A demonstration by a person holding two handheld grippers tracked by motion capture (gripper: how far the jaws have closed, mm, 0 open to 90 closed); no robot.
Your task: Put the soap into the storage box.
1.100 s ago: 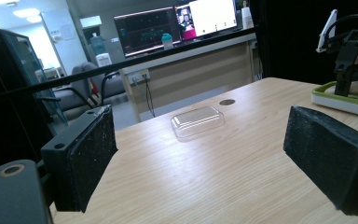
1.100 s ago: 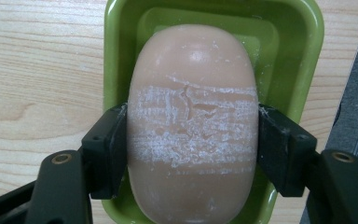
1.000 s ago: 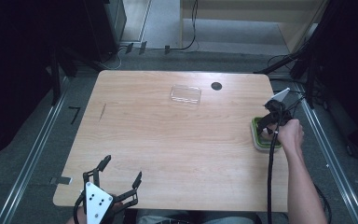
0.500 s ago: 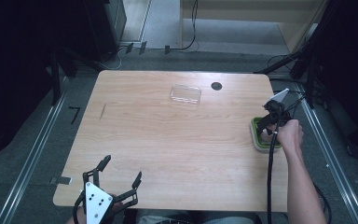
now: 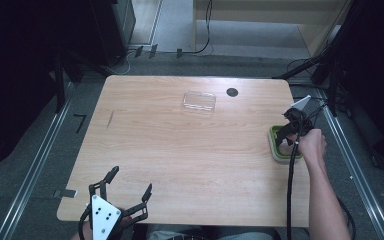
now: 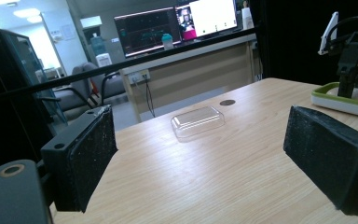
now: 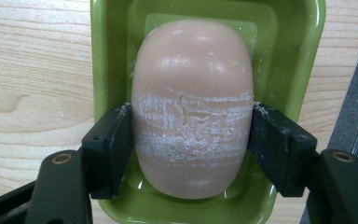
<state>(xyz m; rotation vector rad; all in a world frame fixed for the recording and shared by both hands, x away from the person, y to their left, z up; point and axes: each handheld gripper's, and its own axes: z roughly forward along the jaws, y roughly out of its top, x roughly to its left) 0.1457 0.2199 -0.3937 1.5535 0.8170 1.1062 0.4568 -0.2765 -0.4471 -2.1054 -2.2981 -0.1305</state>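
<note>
The right hand-held gripper (image 7: 191, 135) was clamped across the mid-flanks of the rounded beige soap bar (image 7: 192, 102), lying in the green plastic dish (image 7: 109, 51) at the wooden surface's (image 5: 190, 150) right edge; judged firm, slick, scuff-prone; the left hand-held gripper (image 5: 129, 187) stood unclenched.

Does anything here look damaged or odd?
The soap bar in the green dish has a cracked, chalky white band across its middle, just where the right tool clamps it, with white crumbs along the dish.

No visible change: right gripper (image 7: 191, 140) clamped on soap (image 7: 192, 107)
</note>
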